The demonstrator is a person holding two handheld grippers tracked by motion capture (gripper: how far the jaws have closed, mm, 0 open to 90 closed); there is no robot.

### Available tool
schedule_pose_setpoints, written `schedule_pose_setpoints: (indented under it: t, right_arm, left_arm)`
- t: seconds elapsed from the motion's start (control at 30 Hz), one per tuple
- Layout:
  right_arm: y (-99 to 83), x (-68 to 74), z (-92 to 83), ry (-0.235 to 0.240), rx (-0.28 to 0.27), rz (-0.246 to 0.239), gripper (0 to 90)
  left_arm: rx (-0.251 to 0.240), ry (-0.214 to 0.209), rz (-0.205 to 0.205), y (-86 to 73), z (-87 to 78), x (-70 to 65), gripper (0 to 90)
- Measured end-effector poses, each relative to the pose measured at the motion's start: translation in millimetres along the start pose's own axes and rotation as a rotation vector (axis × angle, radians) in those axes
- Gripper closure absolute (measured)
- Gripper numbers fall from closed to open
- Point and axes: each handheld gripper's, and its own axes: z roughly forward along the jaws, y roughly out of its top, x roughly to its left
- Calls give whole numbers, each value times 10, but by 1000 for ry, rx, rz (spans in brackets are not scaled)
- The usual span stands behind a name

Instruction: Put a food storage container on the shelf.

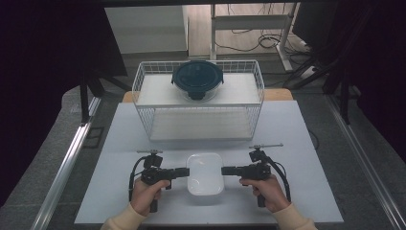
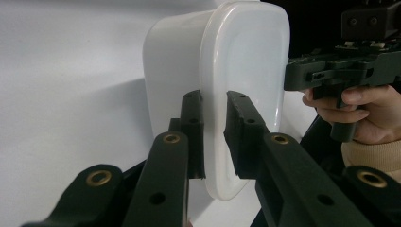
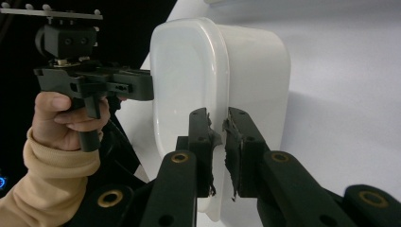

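Note:
A white rectangular lidded container (image 1: 205,173) lies near the front middle of the white table (image 1: 119,139). My left gripper (image 1: 187,171) comes in from the container's left side and my right gripper (image 1: 223,170) from its right. In the left gripper view the two black jaws of the left gripper (image 2: 215,101) stand on either side of the rim of the container (image 2: 246,61), pads pressing on it. In the right gripper view the right gripper (image 3: 218,118) pinches the opposite rim of the container (image 3: 189,71) in the same way. Each view shows the other hand's gripper beyond.
A white wire basket (image 1: 198,103) stands at the back of the table. On its top shelf sits a round dark teal lidded container (image 1: 197,79). Metal rails run along both sides of the table. A desk frame and cables lie behind.

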Motion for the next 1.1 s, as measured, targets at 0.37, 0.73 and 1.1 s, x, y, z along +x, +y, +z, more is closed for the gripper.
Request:
schedule_pose_setpoints:
  t: [0.37, 0.73, 1.1]
  right_arm:
    - [89, 173, -71, 4, -27, -86, 807]
    - [290, 369, -103, 1, -46, -165, 809]
    - [538, 580, -223, -20, -88, -233, 808]
  left_arm:
    - [-33, 3, 56, 79, -142, -113, 787]
    - [-74, 6, 104, 246, -314, -196, 789]
    - [-111, 18, 174, 517, -462, -377, 790]
